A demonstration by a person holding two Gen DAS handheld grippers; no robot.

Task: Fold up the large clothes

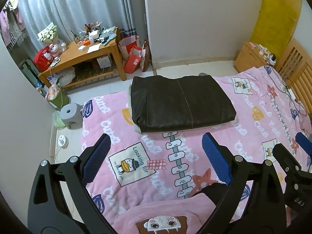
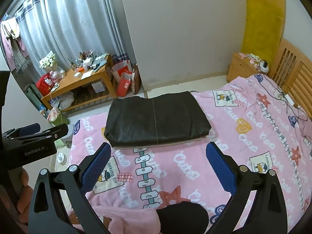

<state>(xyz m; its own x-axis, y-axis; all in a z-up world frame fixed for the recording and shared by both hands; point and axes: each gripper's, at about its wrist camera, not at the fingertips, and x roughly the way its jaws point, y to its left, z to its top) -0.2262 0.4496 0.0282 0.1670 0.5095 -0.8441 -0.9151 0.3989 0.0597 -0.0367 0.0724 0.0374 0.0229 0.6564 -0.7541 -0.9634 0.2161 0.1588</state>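
A dark brown leather jacket [image 1: 181, 102] lies folded into a flat rectangle on the pink patterned bed cover [image 1: 253, 128], near the bed's far edge. It also shows in the right wrist view [image 2: 156, 120]. My left gripper [image 1: 156, 142] is open and empty, held above the cover, short of the jacket. My right gripper [image 2: 159, 152] is open and empty too, just short of the jacket's near edge. The right gripper's finger shows at the right of the left wrist view [image 1: 304, 144]. The left gripper shows at the left of the right wrist view [image 2: 35, 136].
A wooden table [image 1: 81, 56] with clutter stands by the curtain across a strip of floor. A grey stool [image 1: 71, 115] sits by the bed corner. A wooden headboard [image 1: 296, 68], nightstand [image 1: 251, 56] and cables [image 1: 292, 95] are at the right. Pink clothing [image 1: 165, 214] lies below the grippers.
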